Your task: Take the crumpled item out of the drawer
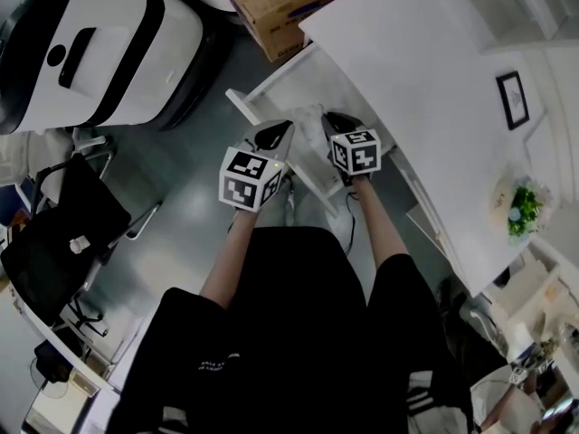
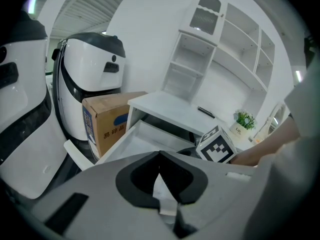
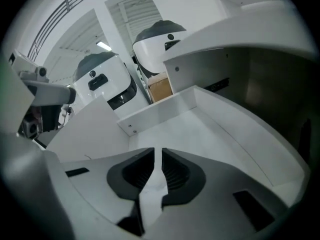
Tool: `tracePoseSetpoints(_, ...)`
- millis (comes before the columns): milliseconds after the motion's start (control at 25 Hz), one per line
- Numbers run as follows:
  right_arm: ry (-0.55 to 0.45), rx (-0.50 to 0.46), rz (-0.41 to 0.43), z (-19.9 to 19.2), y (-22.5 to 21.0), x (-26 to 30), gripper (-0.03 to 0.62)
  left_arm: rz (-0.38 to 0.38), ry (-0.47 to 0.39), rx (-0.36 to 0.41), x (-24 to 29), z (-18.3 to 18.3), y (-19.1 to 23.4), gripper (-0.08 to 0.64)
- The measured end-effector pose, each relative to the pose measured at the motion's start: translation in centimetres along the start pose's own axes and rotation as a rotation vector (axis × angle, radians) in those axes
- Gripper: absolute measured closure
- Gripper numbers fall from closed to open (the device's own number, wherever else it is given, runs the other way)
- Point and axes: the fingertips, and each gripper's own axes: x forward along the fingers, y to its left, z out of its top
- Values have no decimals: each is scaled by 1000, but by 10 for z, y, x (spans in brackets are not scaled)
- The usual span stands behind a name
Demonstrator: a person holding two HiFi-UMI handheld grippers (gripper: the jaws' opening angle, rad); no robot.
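The biggest thing here is the white desk (image 1: 434,107) on my right. Far away on the left stands a big white machine (image 1: 99,43) with black stripes. A black chair (image 1: 63,224) sits nearer on the left. A brown cardboard box (image 1: 280,7) stands on the floor at the far end, between the machine and the desk. The drawer (image 3: 225,134) is pulled out of the desk toward the left, and it is white inside. I hold both claws side by side over the drawer, and each one has a cube with black and white squares on it. My left claw (image 2: 160,156) is closed with its tips together, and it pinches the white crumpled thing (image 1: 306,120) between its pads. My right claw (image 3: 161,151) is open only a tiny crack. A strip of the same white stuff shows in that crack, but I cannot tell if the pads squeeze it. So the crumpled thing sits between my two claw tips, over the drawer. A small black picture frame (image 1: 512,99) is on the desk at the far right. A little green plant (image 1: 522,208) sits nearer on the desk.
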Motion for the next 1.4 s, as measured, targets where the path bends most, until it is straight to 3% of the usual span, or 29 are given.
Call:
tracePoseSetpoints(280, 61, 41, -10, -15, -9, 26, 482, -6, 7, 0, 8, 1, 0, 563)
tracePoseSetpoints(520, 139, 8, 12, -26, -9, 46, 437, -15, 18, 4, 12, -2, -2, 562)
tracePoseSetpoints(840, 222, 4, 41, -31, -6, 56, 443, -6, 28, -7, 12, -3, 4, 561)
tracePoseSetpoints(1080, 254, 0, 60, -32, -2, 56, 504, -8, 33, -8, 13, -4, 4, 563)
tracePoseSetpoints(1400, 228, 30, 68, -28, 4, 40, 545, -29, 30, 5, 10, -2, -3, 563)
